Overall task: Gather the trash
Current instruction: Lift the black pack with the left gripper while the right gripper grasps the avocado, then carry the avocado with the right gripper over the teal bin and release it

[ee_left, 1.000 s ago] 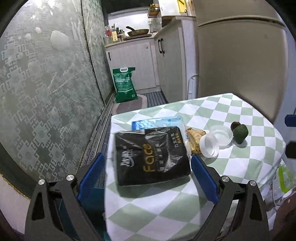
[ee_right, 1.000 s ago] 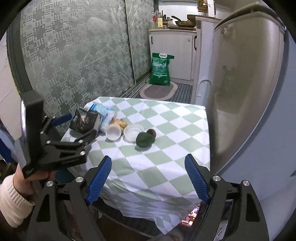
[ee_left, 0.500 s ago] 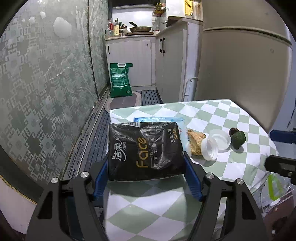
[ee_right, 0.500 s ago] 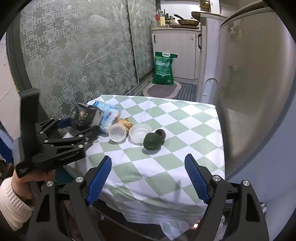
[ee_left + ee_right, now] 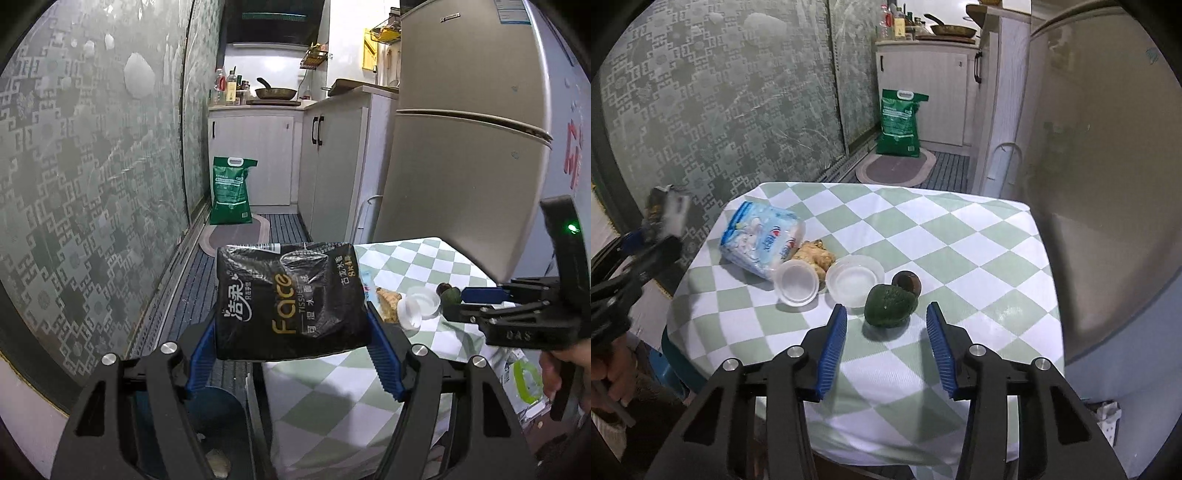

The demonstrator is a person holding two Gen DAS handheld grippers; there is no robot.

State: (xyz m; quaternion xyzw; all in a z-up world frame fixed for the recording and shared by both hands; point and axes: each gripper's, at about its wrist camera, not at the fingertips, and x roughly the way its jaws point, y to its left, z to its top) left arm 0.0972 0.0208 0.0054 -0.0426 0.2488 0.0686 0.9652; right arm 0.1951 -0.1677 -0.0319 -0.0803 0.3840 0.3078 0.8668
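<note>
Your left gripper (image 5: 291, 345) now holds the crinkled black plastic tissue pack (image 5: 290, 301) lifted off the table, ready for binning, while your right gripper (image 5: 886, 332), jaws just narrowed but empty, nears the dark green avocado (image 5: 891, 305).

We read "Face" in gold and "TISSUE" in white, beside Chinese characters, on the black tissue pack (image 5: 288, 302), "DAS" embossed on the right tool's (image 5: 476, 295) black body, part of a red character on the refrigerator (image 5: 461, 166), other labels illegible.
</note>
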